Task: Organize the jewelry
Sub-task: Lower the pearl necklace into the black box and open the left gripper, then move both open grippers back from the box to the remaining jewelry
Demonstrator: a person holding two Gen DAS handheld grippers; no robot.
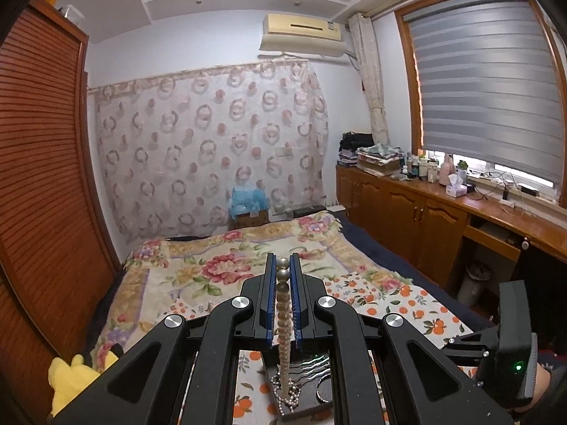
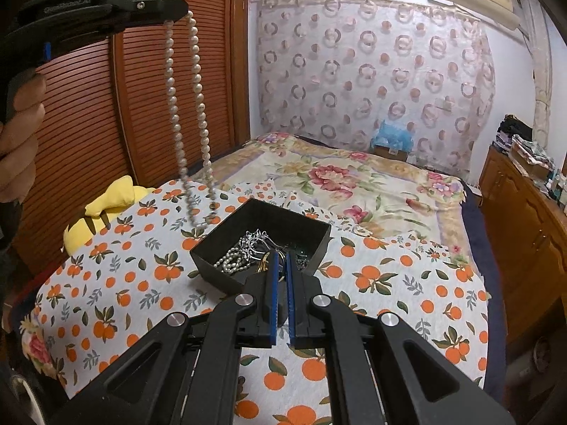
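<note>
Two grippers we hold — our left gripper pinching the hanging pearl necklace, our right gripper nearly pressed together above the black box — over the orange-print cloth.

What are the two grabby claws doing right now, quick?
Left gripper: closed on the pearl necklace, lifted so it dangles.
Right gripper: nearly closed, holding nothing, over the black box.

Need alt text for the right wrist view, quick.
The left gripper holds a long white pearl necklace dangling beside an open black rectangular box of tangled jewelry on an orange-print cloth. The right gripper hovers nearly closed at the box.
</note>
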